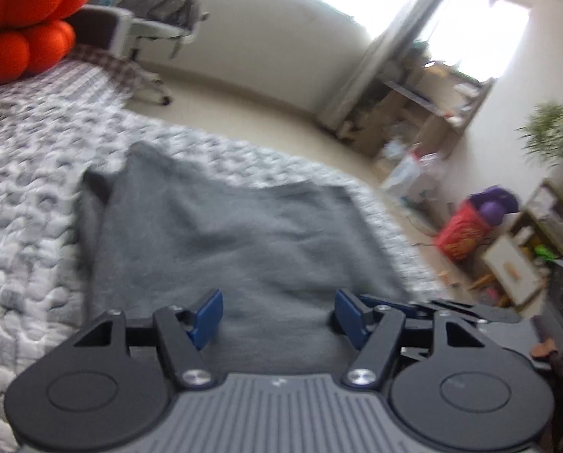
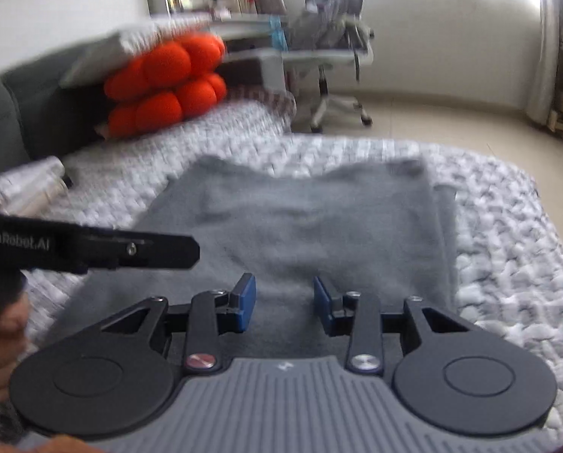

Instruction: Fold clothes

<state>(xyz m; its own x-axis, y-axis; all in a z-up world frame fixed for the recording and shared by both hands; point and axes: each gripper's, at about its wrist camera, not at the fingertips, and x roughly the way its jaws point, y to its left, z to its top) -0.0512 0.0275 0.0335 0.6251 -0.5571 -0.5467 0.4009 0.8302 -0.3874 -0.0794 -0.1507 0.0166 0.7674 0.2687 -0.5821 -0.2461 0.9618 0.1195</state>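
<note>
Your left gripper (image 1: pixel 279 315) and right gripper (image 2: pixel 284 304) hover with fingers spread, empty, over the folded grey garment (image 2: pixel 300 226) on the quilted bedspread (image 2: pixel 508 234), orange cushion (image 2: pixel 164 87) beyond.

My left gripper (image 1: pixel 277 315) and right gripper (image 2: pixel 284 304) match: blue pads (image 2: pixel 245 304), black linkage arms, silver pivot screws (image 2: pixel 363 362), ribbed grey housing. Left body reads "GenRobot.AI".

Bright windows (image 1: pixel 470 30), pale walls — beige floor (image 2: pixel 432 120), office chair (image 2: pixel 330 56), cluttered shelves (image 1: pixel 425 105)
</note>
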